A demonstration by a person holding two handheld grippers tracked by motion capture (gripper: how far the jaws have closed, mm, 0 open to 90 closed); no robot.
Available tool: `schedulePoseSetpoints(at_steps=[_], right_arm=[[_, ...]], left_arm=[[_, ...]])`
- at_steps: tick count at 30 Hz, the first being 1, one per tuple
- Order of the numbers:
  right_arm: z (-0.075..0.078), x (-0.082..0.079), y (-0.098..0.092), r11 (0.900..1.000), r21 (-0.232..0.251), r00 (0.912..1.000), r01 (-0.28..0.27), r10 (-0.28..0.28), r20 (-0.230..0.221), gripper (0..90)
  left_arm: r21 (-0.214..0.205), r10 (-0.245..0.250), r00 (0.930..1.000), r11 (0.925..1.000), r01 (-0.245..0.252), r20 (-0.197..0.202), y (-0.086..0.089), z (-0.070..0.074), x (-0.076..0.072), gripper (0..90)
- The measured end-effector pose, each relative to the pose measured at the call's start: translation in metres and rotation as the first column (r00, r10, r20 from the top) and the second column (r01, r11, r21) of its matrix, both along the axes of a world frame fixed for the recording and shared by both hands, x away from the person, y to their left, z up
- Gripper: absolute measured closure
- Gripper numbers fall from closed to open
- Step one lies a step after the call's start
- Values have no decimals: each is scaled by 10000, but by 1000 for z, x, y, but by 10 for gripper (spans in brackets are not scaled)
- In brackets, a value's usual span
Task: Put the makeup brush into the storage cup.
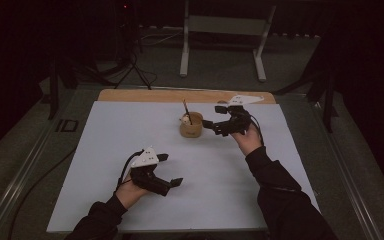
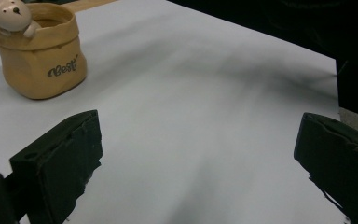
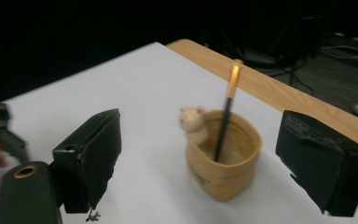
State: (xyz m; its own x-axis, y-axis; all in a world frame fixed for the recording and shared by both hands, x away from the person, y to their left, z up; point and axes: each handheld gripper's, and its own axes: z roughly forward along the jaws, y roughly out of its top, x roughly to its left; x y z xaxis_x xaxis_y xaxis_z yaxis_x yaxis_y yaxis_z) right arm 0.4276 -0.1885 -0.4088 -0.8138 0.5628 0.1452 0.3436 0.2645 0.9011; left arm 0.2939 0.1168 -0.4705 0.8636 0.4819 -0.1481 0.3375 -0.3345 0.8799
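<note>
A tan cup (image 1: 191, 127) with a small bear figure (image 3: 192, 122) on its rim stands on the white sheet (image 1: 130, 135), toward the back. A dark pencil (image 3: 225, 119) with an orange end leans upright inside the cup (image 3: 226, 163). My right gripper (image 1: 215, 120) is open just right of the cup, its jaws pointing at it with nothing between them. My left gripper (image 1: 172, 170) is open near the front left, over bare sheet and well apart from the cup (image 2: 39, 58).
The white sheet covers most of a wooden table whose far edge (image 1: 180, 95) shows bare. Beyond the table stands a white metal frame (image 1: 222, 30) on the floor, with cables and a tripod (image 1: 130, 65) at the left.
</note>
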Motion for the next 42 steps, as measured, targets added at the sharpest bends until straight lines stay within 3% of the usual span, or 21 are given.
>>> schedulePoseSetpoints(at_steps=[2,7,14,17,22,30,33,42], right_arm=[[-1,-4,-3,9999,128,10000,-87,88,-32,143],[-5,-15,-10,9993,-226,9995,-306,304,-104,144],[-4,-36,-22,9983,-95,9983,-575,575,21,145],[-8,-44,-27,9964,182,9965,-829,830,-39,147],[-15,-59,-32,9943,-190,9944,-1046,1049,150,146],[-20,-74,-42,9912,1,9912,-1326,1326,72,141],[-22,-85,-47,9894,45,9894,-1451,1451,-4,139],[-35,-107,-60,9852,-121,9852,-1711,1709,-139,137]], left_arm=[[-90,-20,10000,10000,21,95,0,1,-1,21],[-410,-451,9990,9981,452,40,2,6,-1,21],[-695,-806,9966,9942,816,170,8,13,0,22],[-438,-938,9950,9945,952,347,11,14,0,22],[-261,-1077,9936,9937,1086,348,17,16,-1,21],[-354,-1363,9895,9898,1381,489,29,15,-4,22],[-133,-1394,9885,9900,1404,583,34,15,-7,22],[-68,-1412,9890,9899,1416,433,49,11,-15,22]])
